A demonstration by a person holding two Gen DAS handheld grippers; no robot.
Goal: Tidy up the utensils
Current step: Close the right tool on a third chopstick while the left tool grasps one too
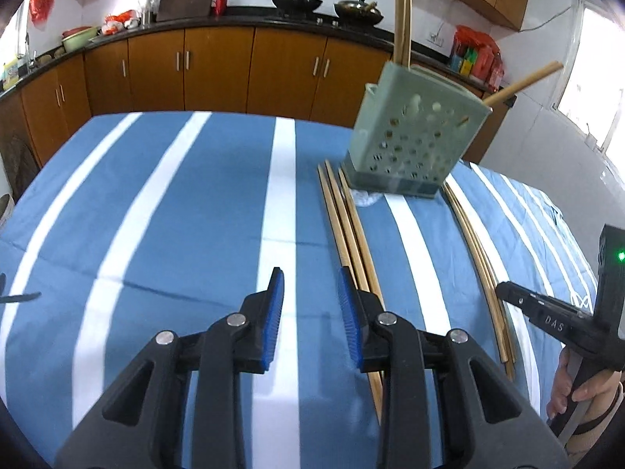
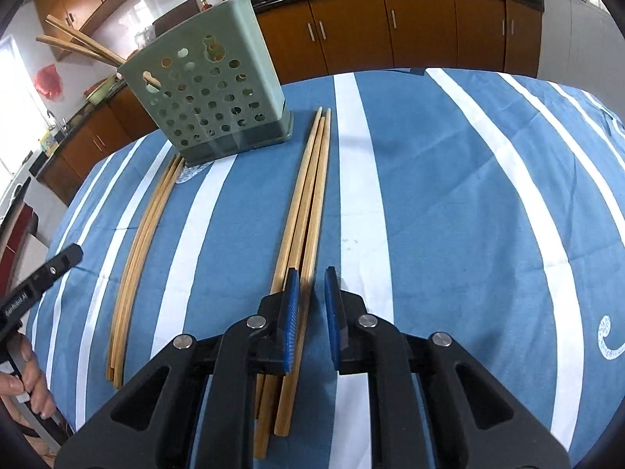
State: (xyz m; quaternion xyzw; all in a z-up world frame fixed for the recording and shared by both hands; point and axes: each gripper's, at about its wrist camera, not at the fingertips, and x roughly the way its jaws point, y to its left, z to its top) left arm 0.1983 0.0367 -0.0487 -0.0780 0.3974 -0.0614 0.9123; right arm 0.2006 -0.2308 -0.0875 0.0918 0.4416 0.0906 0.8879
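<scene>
Chopsticks: two bundles on cloth, one point(image 2: 304, 211) partly between right gripper point(image 2: 312, 305) jaws, slightly parted, not gripping | holder point(image 2: 211, 105) ahead, one | left gripper point(image 1: 310, 312) partly open, empty

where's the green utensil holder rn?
Green holder stands at the table's far end between two chopstick bundles, upper left in the right wrist view.

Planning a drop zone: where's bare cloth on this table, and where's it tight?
Free: the wide striped tablecloth left of the left claw, and the stretch right of the right claw toward the far edge. Crowded: the lane between both chopstick bundles up to the green holder.
</scene>
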